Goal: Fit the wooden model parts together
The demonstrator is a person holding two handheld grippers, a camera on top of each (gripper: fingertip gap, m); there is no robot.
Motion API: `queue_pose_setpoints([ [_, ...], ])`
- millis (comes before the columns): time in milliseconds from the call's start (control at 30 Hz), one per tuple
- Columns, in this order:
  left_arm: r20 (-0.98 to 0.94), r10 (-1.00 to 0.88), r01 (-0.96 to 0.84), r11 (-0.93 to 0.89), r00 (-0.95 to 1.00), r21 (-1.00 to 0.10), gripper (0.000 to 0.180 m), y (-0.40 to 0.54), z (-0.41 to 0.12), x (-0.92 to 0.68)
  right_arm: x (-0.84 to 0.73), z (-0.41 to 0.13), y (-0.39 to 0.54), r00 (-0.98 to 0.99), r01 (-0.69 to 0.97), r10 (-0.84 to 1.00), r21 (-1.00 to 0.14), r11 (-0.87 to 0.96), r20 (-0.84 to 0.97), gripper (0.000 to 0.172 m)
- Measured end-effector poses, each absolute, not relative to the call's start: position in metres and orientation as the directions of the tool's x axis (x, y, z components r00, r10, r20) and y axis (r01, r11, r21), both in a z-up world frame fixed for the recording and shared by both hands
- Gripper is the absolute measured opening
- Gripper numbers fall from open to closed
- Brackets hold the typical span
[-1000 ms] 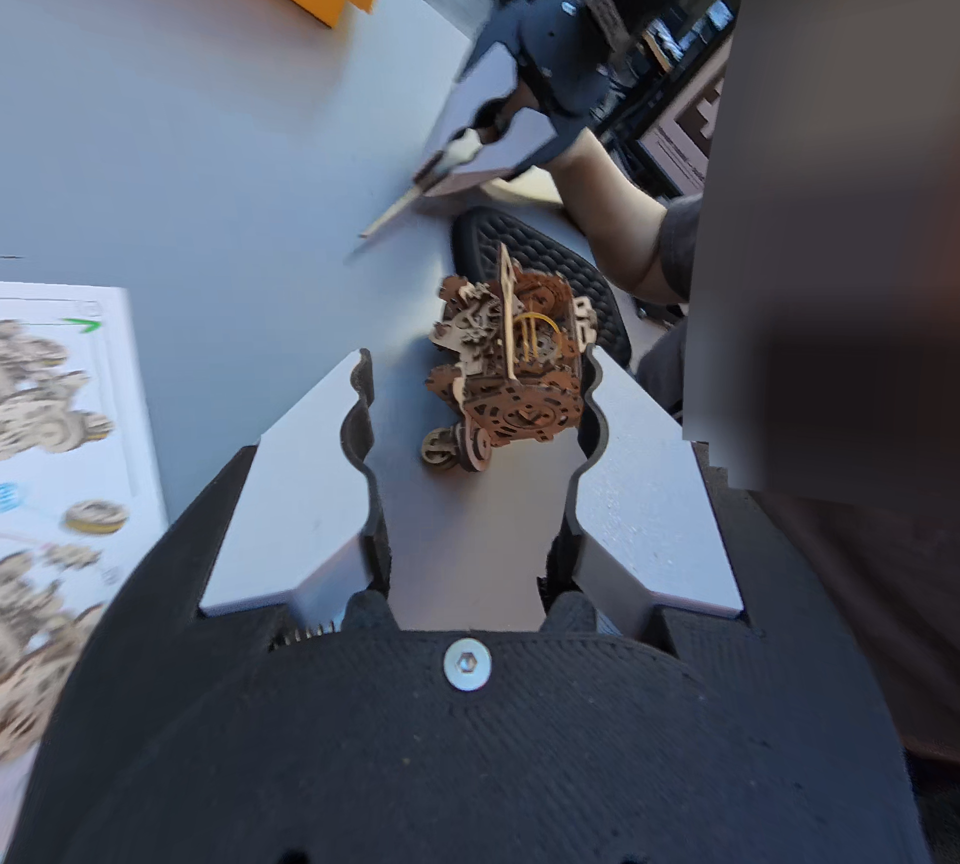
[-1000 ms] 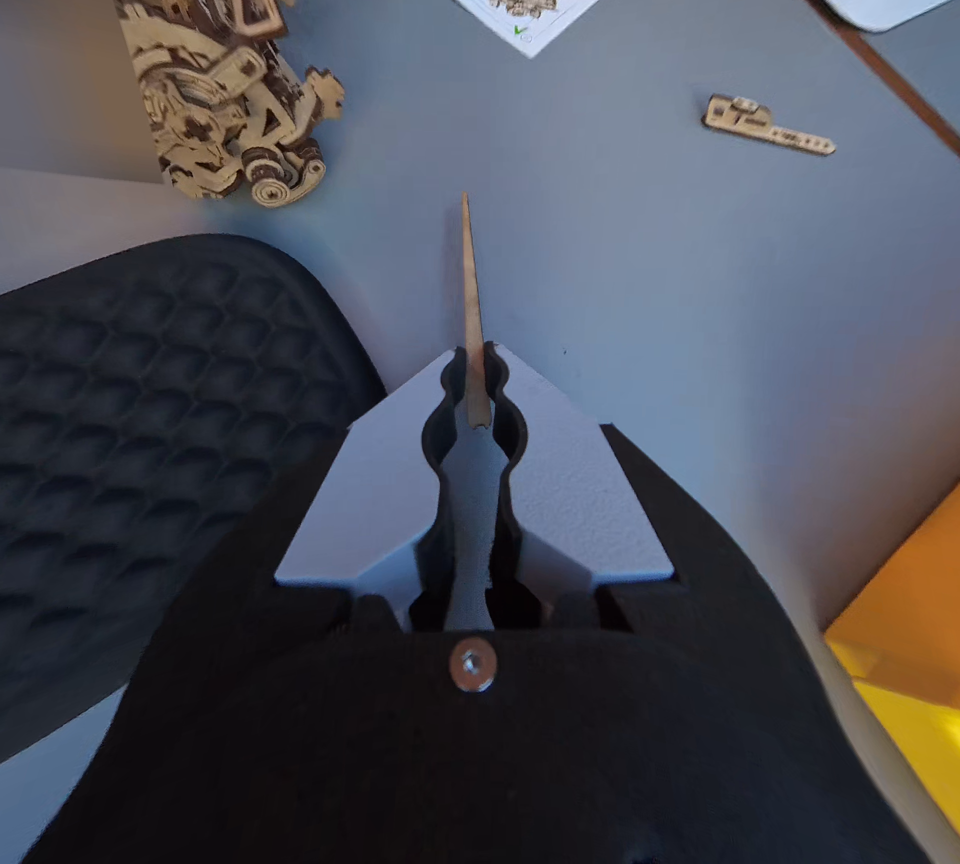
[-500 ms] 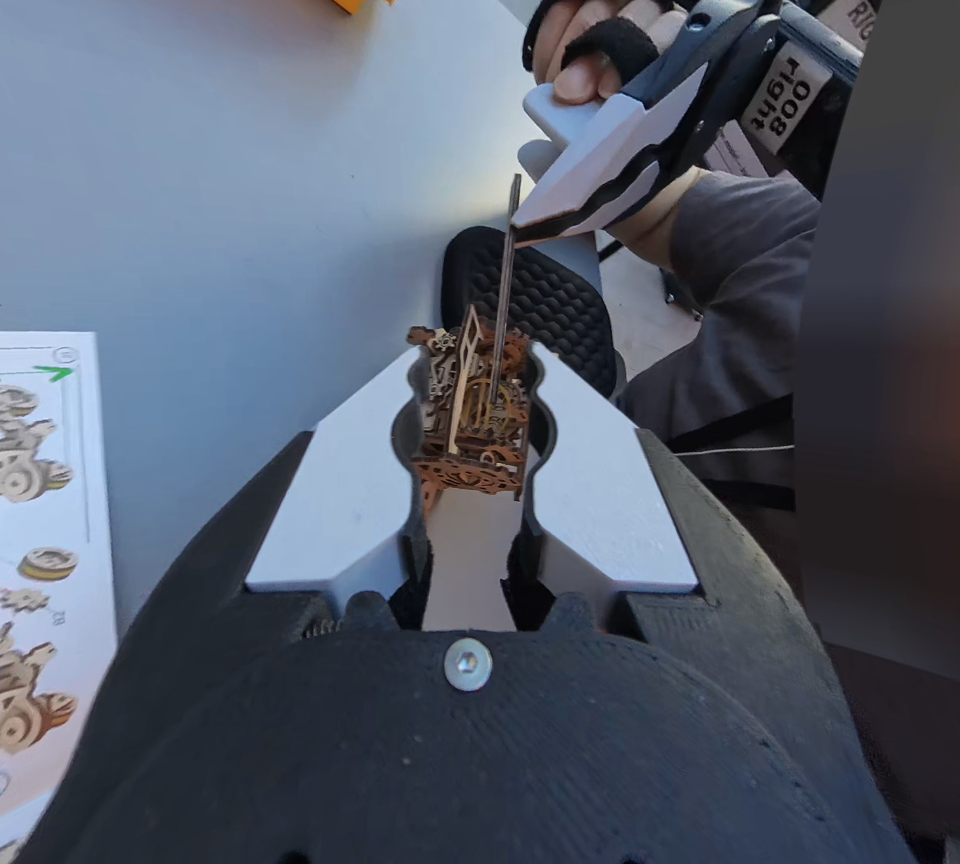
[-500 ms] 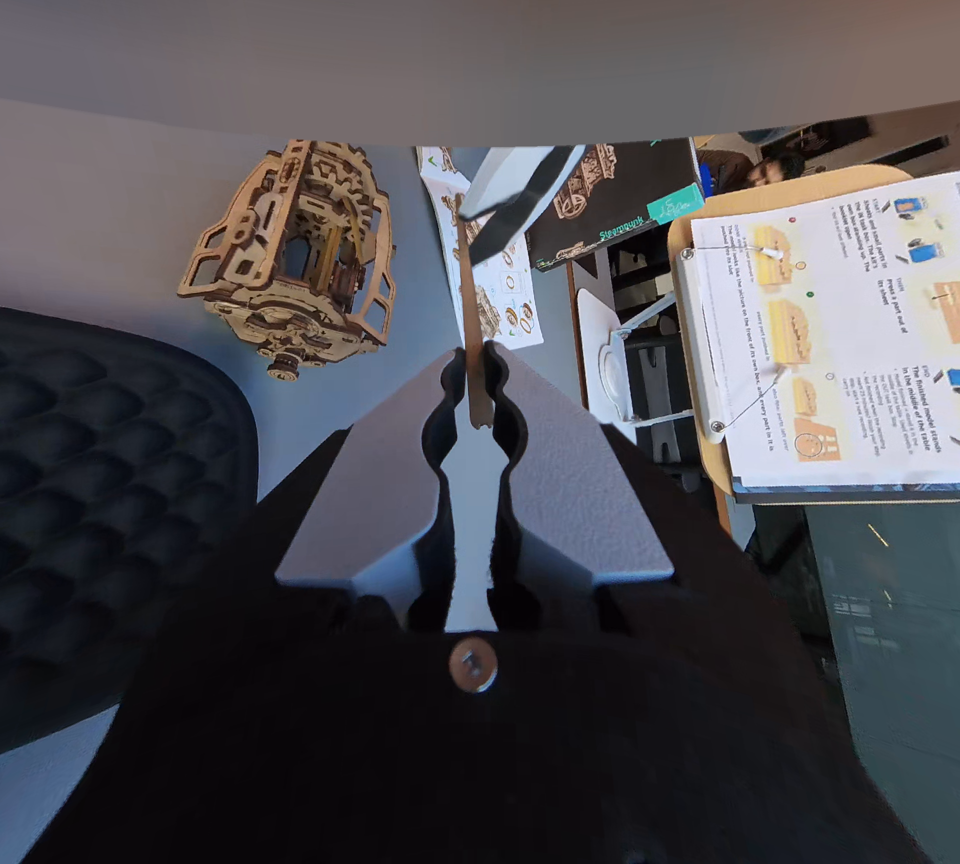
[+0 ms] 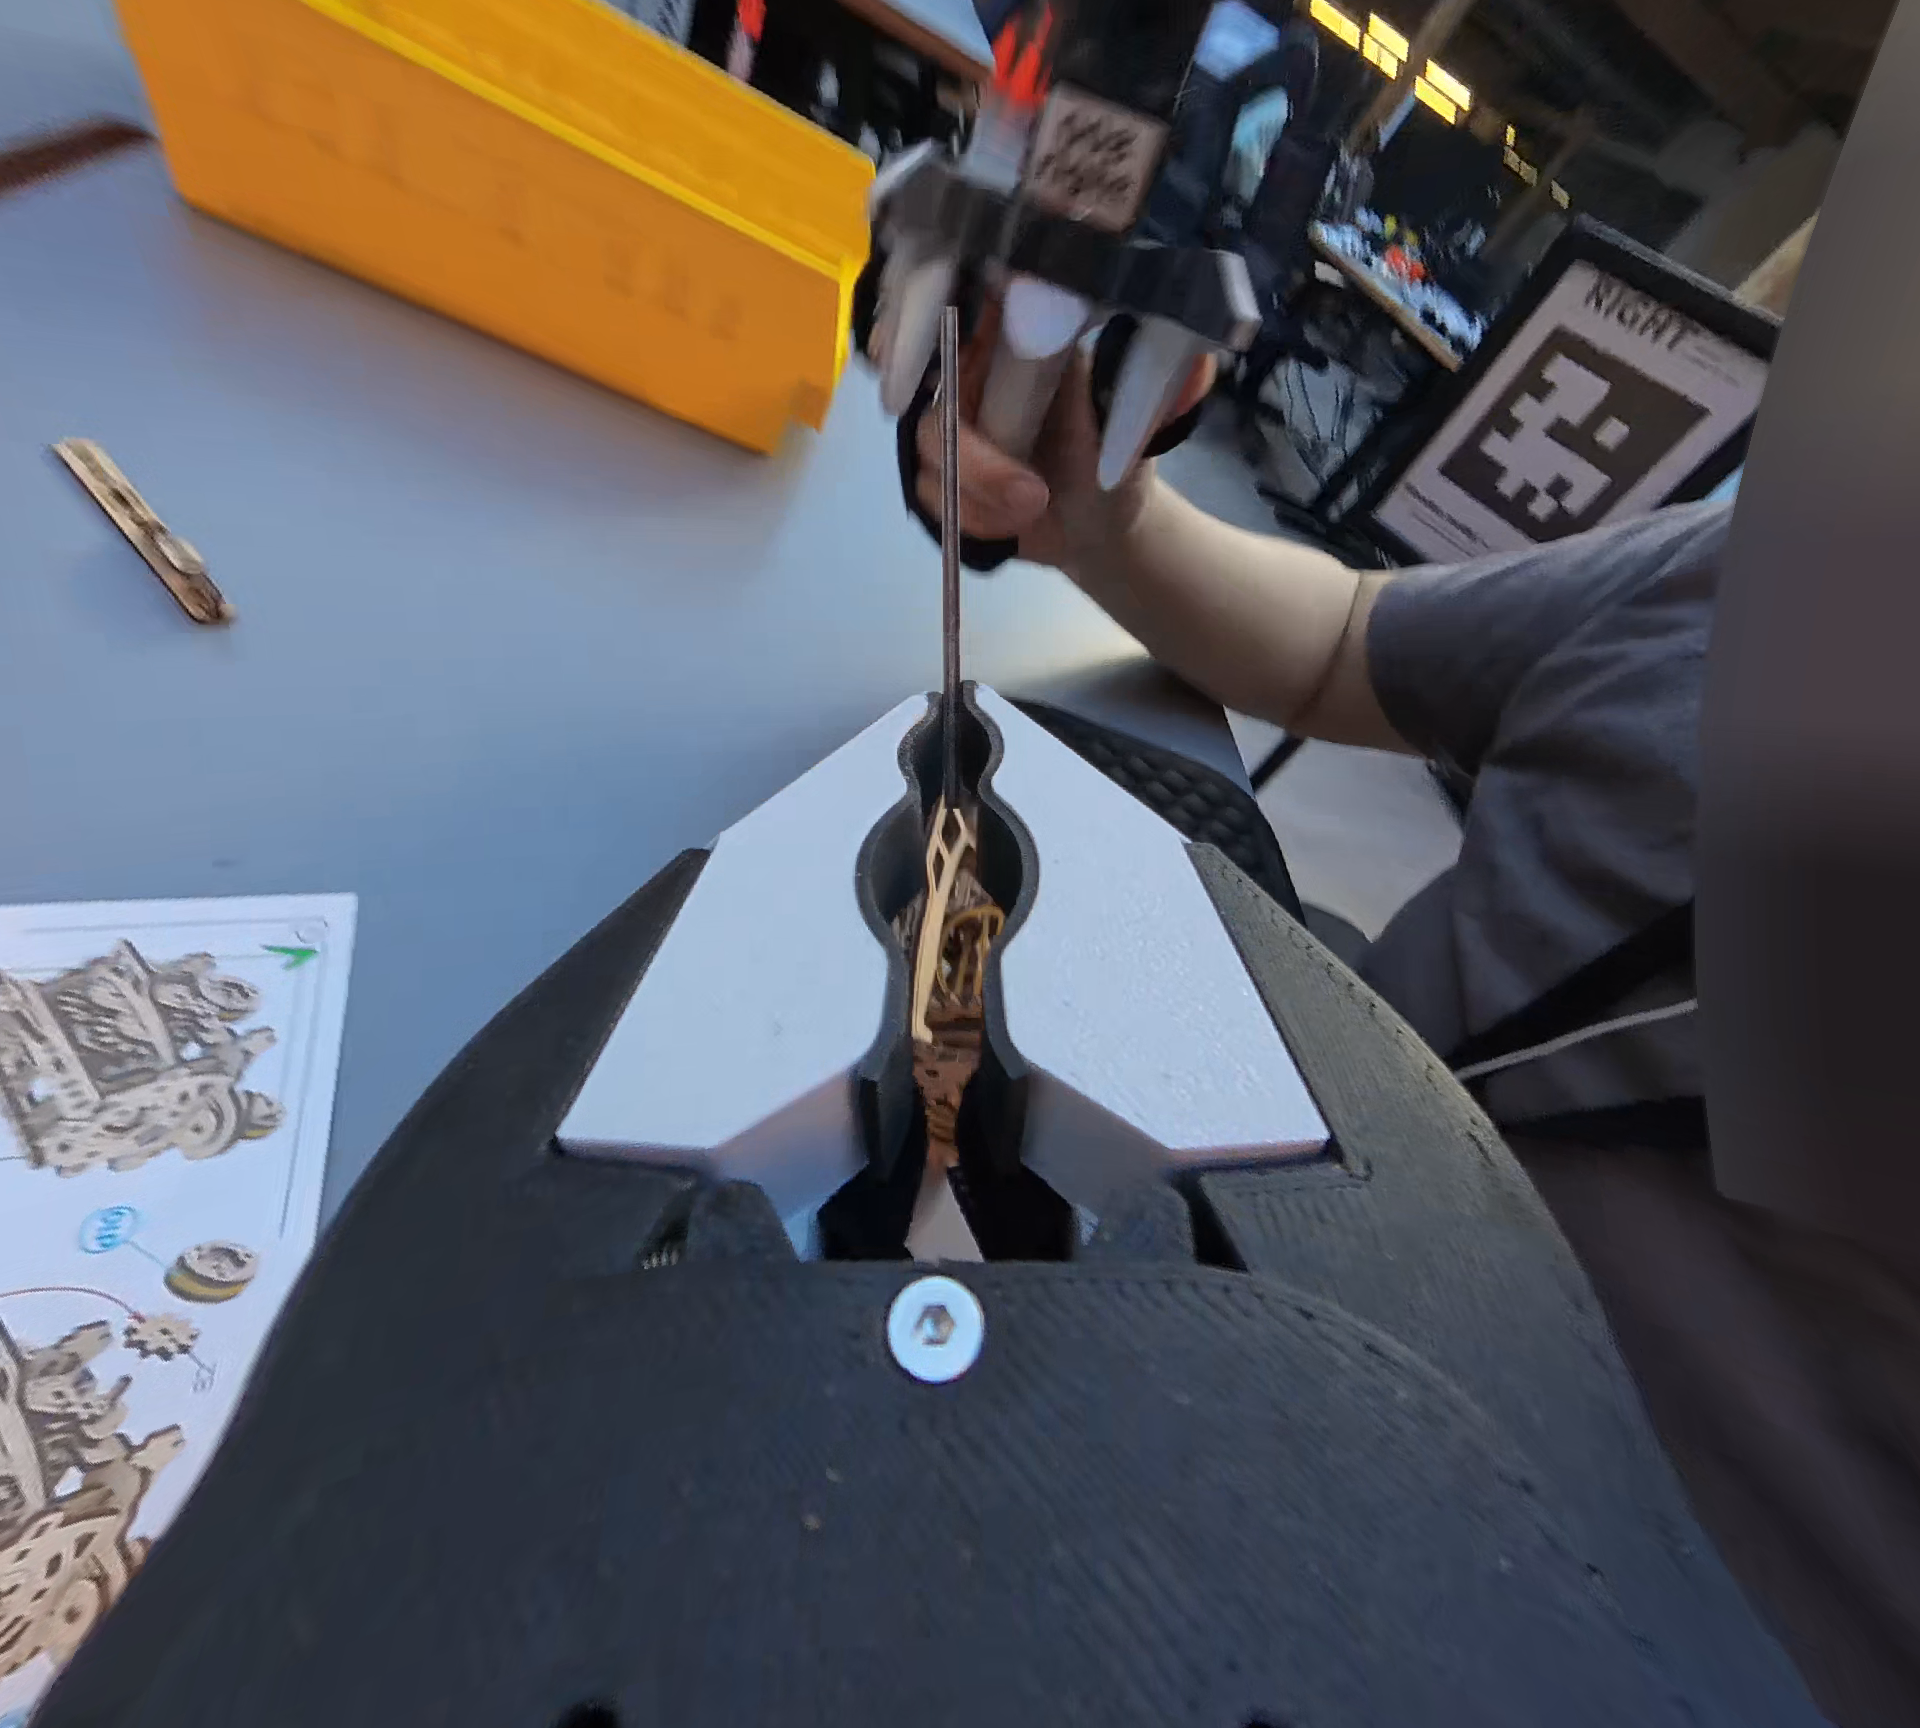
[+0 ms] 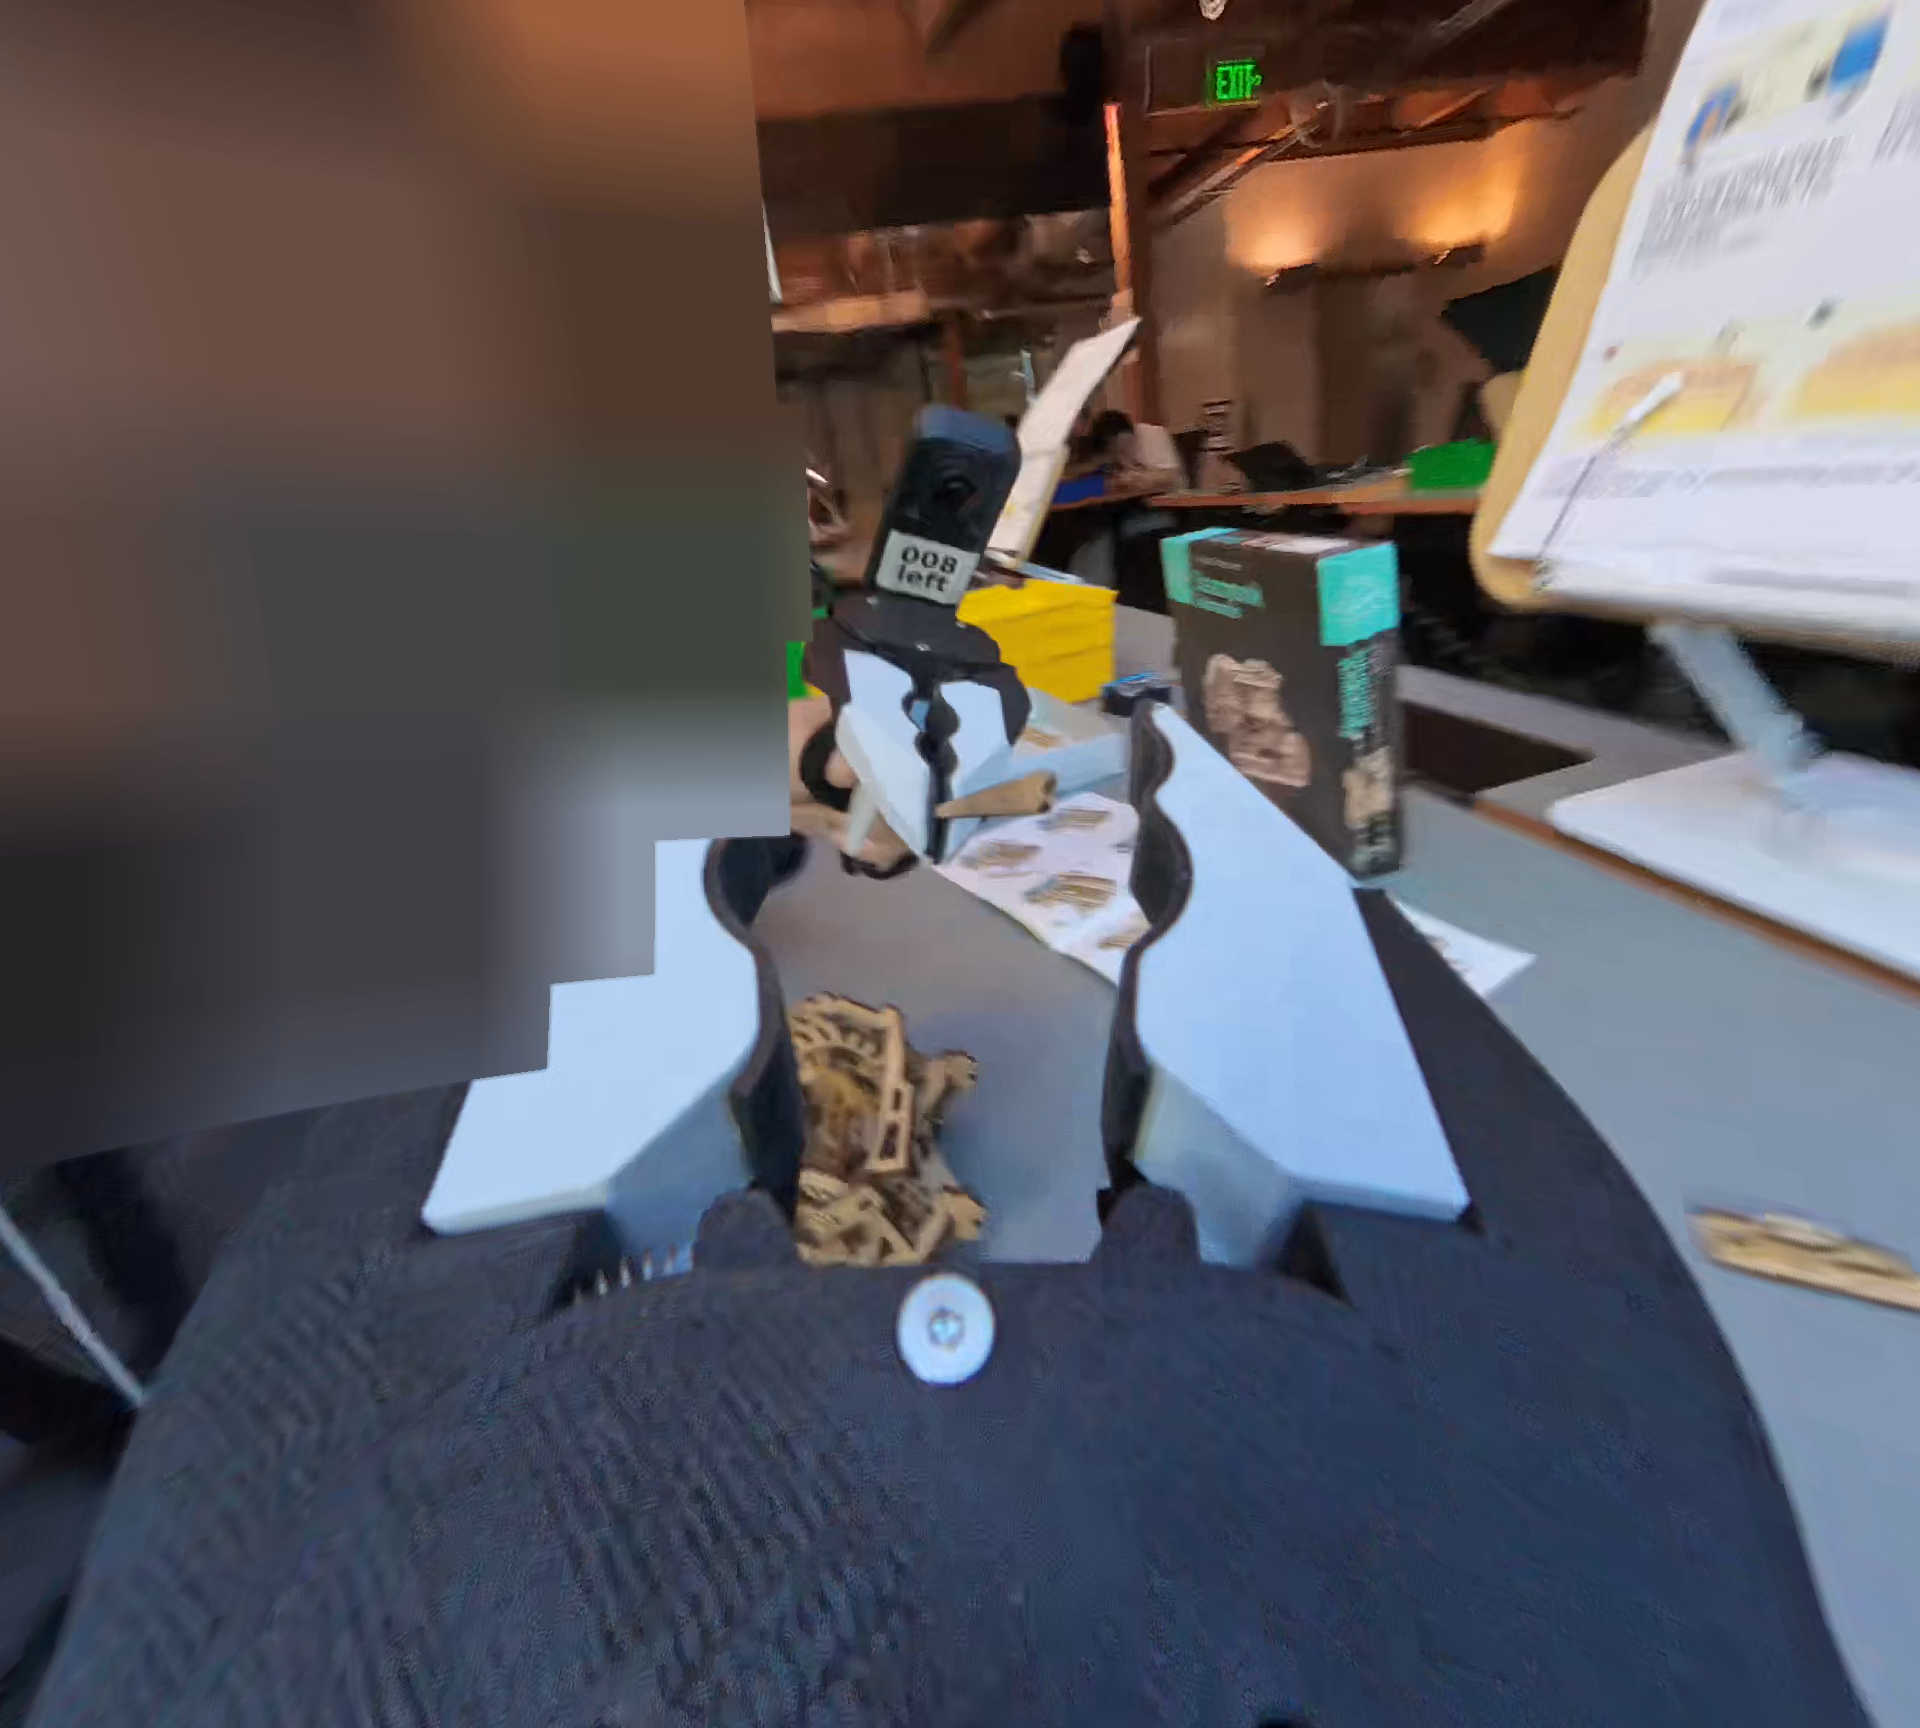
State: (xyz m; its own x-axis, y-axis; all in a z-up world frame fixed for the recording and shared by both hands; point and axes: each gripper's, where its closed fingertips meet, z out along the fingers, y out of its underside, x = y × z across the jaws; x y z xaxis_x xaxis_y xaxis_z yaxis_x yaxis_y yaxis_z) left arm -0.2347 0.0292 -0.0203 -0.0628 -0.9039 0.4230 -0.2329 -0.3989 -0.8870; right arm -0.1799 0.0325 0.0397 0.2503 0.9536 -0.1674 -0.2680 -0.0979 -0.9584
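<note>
Tabletop (image 5: 436, 639): grey surface that carries all items listed below.
Yellow bin (image 5: 468, 151): open-topped, at the far side of the tabletop; its inside is hidden from both views, contents cannot be told.
Dark box (image 6: 1288, 691): teal-trimmed, upright on the tabletop, closed.
Instruction sheet (image 5: 156, 1107): flat on the tabletop, left of the left gripper.
Right gripper (image 6: 935, 889): fingers (image 6: 1247, 951) released and spread wide, pressing on nothing.
Left gripper (image 5: 948, 707): fingers (image 5: 831, 847) clenched at the tips on the flat wooden part.
Wooden model (image 6: 873, 1148): resting on the tabletop, seen between the roots of the right gripper's spread fingers, which do not press on it.
Flat wooden part (image 5: 950, 515): thin, seen edge-on, projecting forward from the left gripper's fingertips, clear of the tabletop.
Loose wooden strip (image 5: 140, 530): lying flat on the tabletop, well apart from both grippers, outside the bin.
</note>
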Motion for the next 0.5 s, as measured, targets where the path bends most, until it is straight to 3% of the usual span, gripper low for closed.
queue_pose_setpoints([
  [67, 0.405, -0.912, -0.137, -0.395, -0.058, -0.908, 0.000, 0.033, -0.008, -0.236, -0.188, 0.035, 0.046, 0.113, -0.299, 0.931, -0.905, -0.302, -0.347, 0.045],
  [133, 0.386, -0.921, -0.097, -0.380, -0.050, -0.920, 0.000, 0.034, -0.003, -0.238, -0.206, 0.018, 0.051, 0.083, -0.170, 0.925, -0.920, -0.353, -0.370, 0.043],
  [300, 0.372, -0.927, -0.139, -0.363, -0.049, -0.921, 0.000, 0.030, -0.012, -0.240, -0.237, 0.011, 0.039, -0.013, -0.008, 0.953, -0.953, -0.304, -0.304, 0.014],
  [367, 0.352, -0.935, -0.174, -0.338, -0.052, -0.925, 0.000, 0.027, -0.018, -0.240, -0.243, 0.001, 0.040, -0.011, 0.058, 0.960, -0.958, -0.280, -0.281, 0.012],
  [400, 0.338, -0.939, -0.187, -0.322, -0.058, -0.928, 0.000, 0.025, -0.021, -0.239, -0.244, -0.003, 0.034, -0.045, 0.096, 0.960, -0.957, -0.272, -0.278, 0.001],
  [500, 0.324, -0.945, -0.202, -0.309, -0.050, -0.929, 0.000, 0.027, -0.025, -0.239, -0.244, -0.008, 0.035, -0.038, 0.122, 0.970, -0.964, -0.235, -0.241, 0.000],
])
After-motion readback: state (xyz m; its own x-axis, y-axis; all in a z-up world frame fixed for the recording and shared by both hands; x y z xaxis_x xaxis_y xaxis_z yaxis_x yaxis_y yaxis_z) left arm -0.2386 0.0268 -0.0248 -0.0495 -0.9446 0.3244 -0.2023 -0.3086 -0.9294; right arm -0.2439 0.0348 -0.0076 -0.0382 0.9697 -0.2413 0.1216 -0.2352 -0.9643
